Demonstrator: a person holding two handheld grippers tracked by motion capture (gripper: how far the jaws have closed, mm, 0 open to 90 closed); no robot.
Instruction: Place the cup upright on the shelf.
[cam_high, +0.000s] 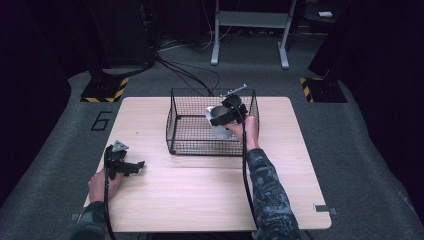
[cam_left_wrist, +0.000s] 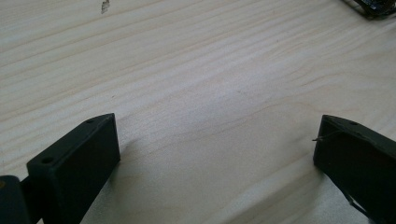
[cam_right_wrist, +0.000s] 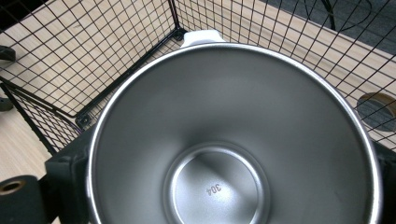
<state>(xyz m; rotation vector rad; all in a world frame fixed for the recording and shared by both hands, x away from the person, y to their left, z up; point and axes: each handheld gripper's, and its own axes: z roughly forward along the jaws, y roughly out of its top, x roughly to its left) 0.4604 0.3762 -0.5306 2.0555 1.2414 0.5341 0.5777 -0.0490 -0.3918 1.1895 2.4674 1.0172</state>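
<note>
A steel cup (cam_right_wrist: 233, 140) with a white outside (cam_high: 218, 122) and a white handle (cam_right_wrist: 201, 36) is held inside the black wire basket (cam_high: 180, 125). My right gripper (cam_high: 226, 116) is shut on the cup, its jaws at either side of the rim, above the basket's right half. The cup's mouth faces the right gripper camera and its bottom is stamped 304. My left gripper (cam_high: 131, 167) lies on the wooden table (cam_high: 200, 195) near the left edge, open, with bare wood between its fingers (cam_left_wrist: 74, 158).
The basket stands at the table's middle back. A round hole (cam_right_wrist: 376, 109) is in the tabletop beyond the basket's mesh. Cables (cam_high: 190, 75) run over the grey floor behind the table, where a white frame's legs (cam_high: 250, 30) stand.
</note>
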